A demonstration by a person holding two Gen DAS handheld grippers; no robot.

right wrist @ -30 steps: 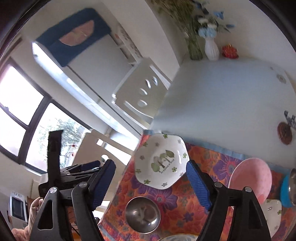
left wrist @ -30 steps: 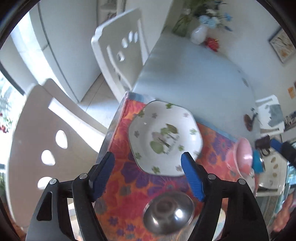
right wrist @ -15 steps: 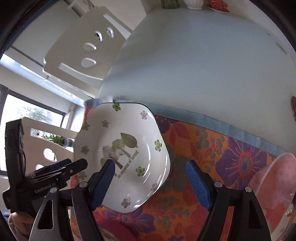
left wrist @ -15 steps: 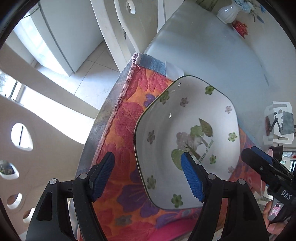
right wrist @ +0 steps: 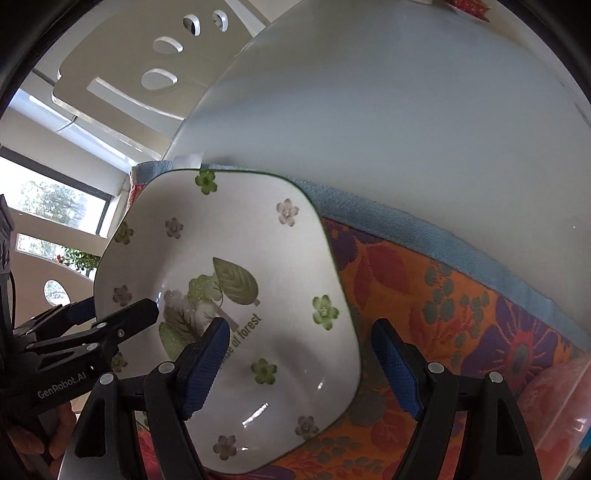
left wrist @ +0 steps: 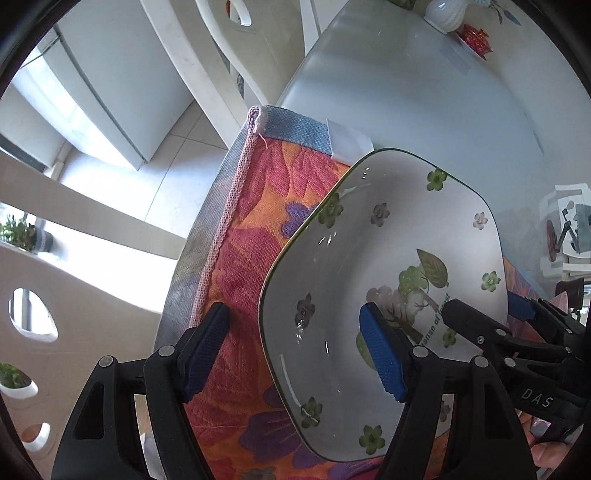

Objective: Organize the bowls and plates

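Both grippers point down w/ jaws wide. The left gripper (left wrist: 299, 354) straddles the left rim of the floral dish (left wrist: 384, 258), the right gripper (right wrist: 301, 363) straddles its right rim, and neither has pads pressing it afaict. Dish sits on the orange floral mat (left wrist: 255, 206) at the table (right wrist: 388, 103) corner.

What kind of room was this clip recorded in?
Probably a home dining area: a white table partly covered by a floral cloth, white cut-out chairs pulled up to it, a flowered plate on the cloth, and a vase at the far end.
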